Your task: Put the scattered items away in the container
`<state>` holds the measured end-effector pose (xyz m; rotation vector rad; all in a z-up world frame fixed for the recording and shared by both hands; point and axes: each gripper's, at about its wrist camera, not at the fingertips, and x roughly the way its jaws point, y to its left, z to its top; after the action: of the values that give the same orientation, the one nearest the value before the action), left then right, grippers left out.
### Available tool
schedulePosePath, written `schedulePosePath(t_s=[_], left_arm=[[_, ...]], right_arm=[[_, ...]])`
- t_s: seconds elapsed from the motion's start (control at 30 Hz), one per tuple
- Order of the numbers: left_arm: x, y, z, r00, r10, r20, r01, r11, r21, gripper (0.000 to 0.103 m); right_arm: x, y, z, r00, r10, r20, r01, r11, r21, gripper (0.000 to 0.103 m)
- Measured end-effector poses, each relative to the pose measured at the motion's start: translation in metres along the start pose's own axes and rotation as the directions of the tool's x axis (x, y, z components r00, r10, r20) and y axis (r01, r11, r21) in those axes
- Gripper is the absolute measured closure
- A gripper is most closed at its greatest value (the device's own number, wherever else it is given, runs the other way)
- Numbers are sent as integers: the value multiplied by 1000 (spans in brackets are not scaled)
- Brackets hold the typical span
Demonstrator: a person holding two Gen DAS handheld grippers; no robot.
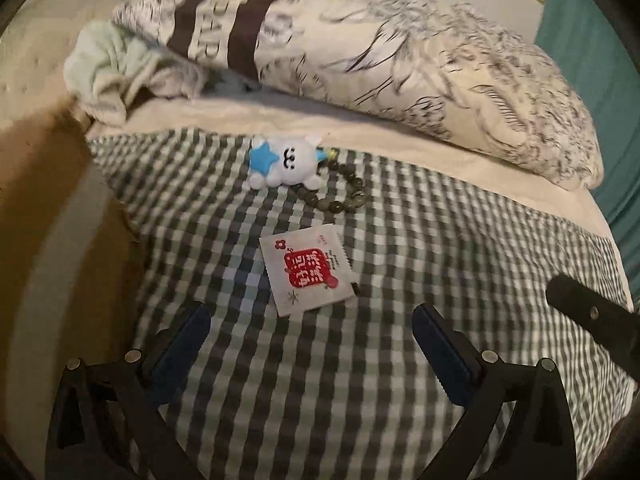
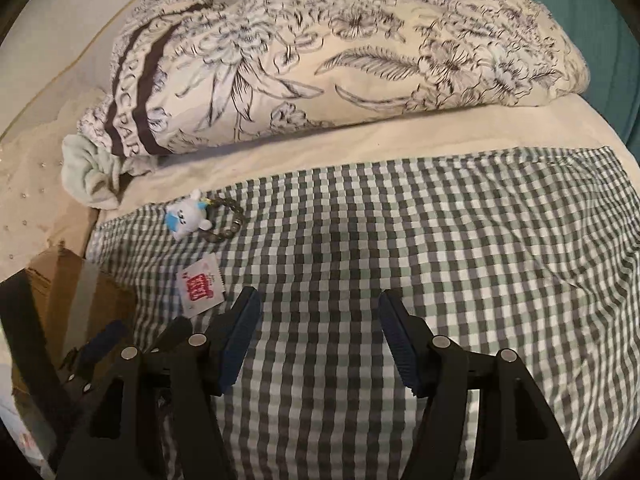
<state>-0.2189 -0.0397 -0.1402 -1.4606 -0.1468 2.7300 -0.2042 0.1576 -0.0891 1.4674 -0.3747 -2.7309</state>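
Observation:
On the green checked bedspread [image 1: 460, 240] lies a flat white sachet with red print [image 1: 306, 274], just ahead of my left gripper [image 1: 312, 316]. That gripper is open wide, with only cloth between its blue pads. Farther back sit a small white plush toy with a blue star [image 1: 284, 162] and a dark bead bracelet [image 1: 342, 190] touching it. My right gripper [image 2: 318, 300] hovers open over bare checked cloth, to the right of the sachet [image 2: 199, 284], the plush toy [image 2: 188, 214] and the bracelet [image 2: 229, 220]. A brown cardboard box [image 2: 92, 284] stands at the bed's left side.
A floral pillow with a brown lettered band [image 2: 340, 48] lies across the back, with a crumpled pale green cloth [image 1: 108, 68] at its left end. A cream sheet [image 2: 360, 140] borders the bedspread. A finger of my right gripper [image 1: 580, 300] shows at the right of the left wrist view.

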Motion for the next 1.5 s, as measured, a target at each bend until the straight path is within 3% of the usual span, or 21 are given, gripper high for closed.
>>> schedulePosePath(t_s=[0.23,0.33,0.43,0.47,0.5,0.57,0.7,0.87,1.0,1.13,1.17,1.2,1.3,1.5], left_arm=[[46,5,9,1000,21,-12,-21,999,-31,1],[67,8,9,998,30,-53,-32,999,-38,17],[67,7,6,998,61,-20,-60,998,27,40],[64,9,6,998,59,-8,-59,997,40,60],[61,11,5,998,61,-2,-60,997,41,73],[56,19,4,999,32,-6,-32,999,21,78],[46,23,-1,998,55,24,-55,998,4,89],[40,28,-6,995,86,40,-87,996,5,92],[45,38,-7,996,92,11,-91,995,-31,92],[44,44,-9,997,83,-4,-83,995,-51,92],[43,44,-9,996,86,-5,-86,995,-52,92],[41,44,-10,996,86,-6,-87,995,-53,92],[34,47,-13,995,94,-12,-95,994,-60,93],[8,41,-28,994,107,-21,-109,992,-71,98]], right_arm=[[35,14,8,999,-21,-29,20,999,-38,42],[47,23,17,1000,-16,-16,15,998,-57,42],[61,35,29,1000,0,-2,0,995,-104,42],[67,41,33,1000,8,-2,-8,992,-130,42],[74,48,36,1000,16,-8,-17,987,-159,42],[87,60,42,999,35,-17,-38,977,-208,42],[115,86,49,997,68,-31,-74,958,-275,42],[153,99,61,998,40,-39,-49,966,-253,42],[176,97,67,997,14,-73,-27,983,-182,49],[182,113,60,994,-108,-25,96,952,-292,65],[180,115,56,994,-111,-15,100,946,-309,73],[176,114,54,994,-109,-17,98,944,-315,89],[156,104,43,992,-128,-21,115,942,-316,89],[80,58,10,998,-63,4,62,967,-247,91]])
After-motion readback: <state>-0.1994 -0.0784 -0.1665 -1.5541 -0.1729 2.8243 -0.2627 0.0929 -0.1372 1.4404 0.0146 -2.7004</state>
